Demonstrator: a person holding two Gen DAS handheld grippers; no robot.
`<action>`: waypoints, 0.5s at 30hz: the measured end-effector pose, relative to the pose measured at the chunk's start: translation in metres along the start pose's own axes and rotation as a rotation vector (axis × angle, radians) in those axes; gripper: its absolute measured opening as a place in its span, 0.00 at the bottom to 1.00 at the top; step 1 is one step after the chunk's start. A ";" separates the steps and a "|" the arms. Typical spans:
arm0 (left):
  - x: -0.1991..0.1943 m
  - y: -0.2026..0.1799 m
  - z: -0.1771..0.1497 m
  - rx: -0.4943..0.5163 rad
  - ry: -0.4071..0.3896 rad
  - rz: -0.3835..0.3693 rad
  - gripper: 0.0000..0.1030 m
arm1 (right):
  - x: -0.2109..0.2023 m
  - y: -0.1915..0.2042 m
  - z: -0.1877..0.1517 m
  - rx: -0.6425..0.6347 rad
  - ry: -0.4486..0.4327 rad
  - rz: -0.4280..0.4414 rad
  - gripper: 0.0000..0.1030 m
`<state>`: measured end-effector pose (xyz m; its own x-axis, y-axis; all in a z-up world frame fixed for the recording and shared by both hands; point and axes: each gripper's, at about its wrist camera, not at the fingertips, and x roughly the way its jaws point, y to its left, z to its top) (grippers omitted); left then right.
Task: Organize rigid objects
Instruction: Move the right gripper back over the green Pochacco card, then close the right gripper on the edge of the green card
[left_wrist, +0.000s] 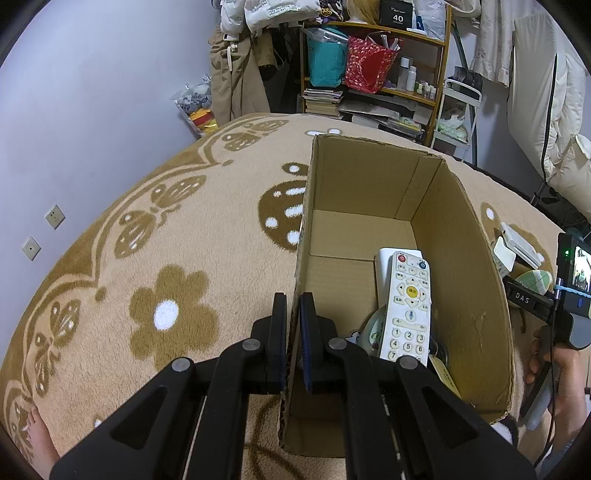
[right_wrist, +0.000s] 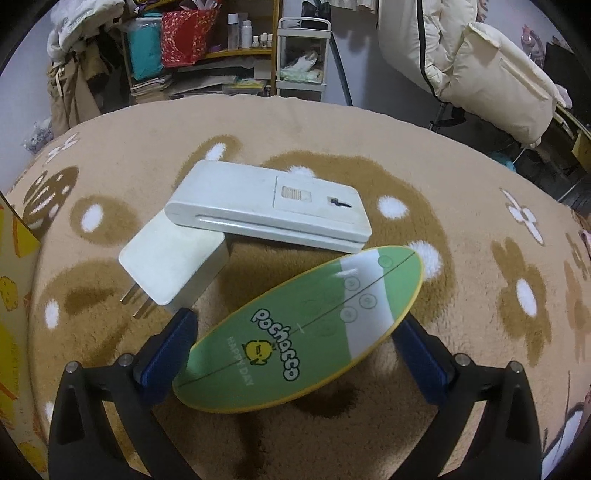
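Left gripper (left_wrist: 293, 332): nearest in the left wrist view, angled steeply down, its blue-padded fingers (left_wrist: 306, 332) pressed together on the near left wall of the cardboard box (left_wrist: 476, 295), one finger outside and one inside.
Right gripper (right_wrist: 295, 354): angled steeply down over the blanket (right_wrist: 480, 206), jaws spread wide, one finger on each side of the green oval board (right_wrist: 303, 328); whether the pads touch its rim cannot be told.
Right hand (left_wrist: 554, 365): seen at the right edge of the left wrist view, wrapped round the gripper's handle just beside the box's right wall; the letters "DAS" stand on the black bar of that gripper.
Green oval board: tilted, yellow-rimmed, with a white band; it reads "pochacco" and "HAPPY DAY" round a small yellow chick.
Remote control (left_wrist: 408, 306): white, lying inside the box against its right wall, with a red power button at the top, a yellow centre key and number keys below; it rests on other small items that are too hidden to name.
White plug adapter (right_wrist: 173, 266): just beyond the board on the left, metal prongs pointing toward the camera.
White flat device (right_wrist: 269, 206): beyond the adapter, one end resting on it.
Blanket: tan fleece with brown flowers and butterflies.
Shelf (left_wrist: 376, 74): far behind, crowded with bags, books and bottles; a black box on top reads "40".
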<state>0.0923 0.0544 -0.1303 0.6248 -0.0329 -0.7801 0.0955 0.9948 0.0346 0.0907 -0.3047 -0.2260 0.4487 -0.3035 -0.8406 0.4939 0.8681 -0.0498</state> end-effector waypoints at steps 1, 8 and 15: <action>0.001 0.000 -0.001 0.000 0.004 0.000 0.07 | 0.001 -0.001 0.000 0.004 0.002 -0.001 1.00; 0.001 0.000 -0.002 0.000 0.006 -0.002 0.06 | -0.008 -0.007 -0.005 0.030 -0.030 -0.031 0.94; 0.001 0.000 -0.002 0.001 0.005 -0.005 0.06 | -0.015 -0.032 -0.004 0.113 -0.057 0.031 0.59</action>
<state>0.0914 0.0549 -0.1319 0.6204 -0.0372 -0.7834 0.0991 0.9946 0.0313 0.0653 -0.3263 -0.2134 0.5055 -0.3016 -0.8084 0.5585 0.8285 0.0401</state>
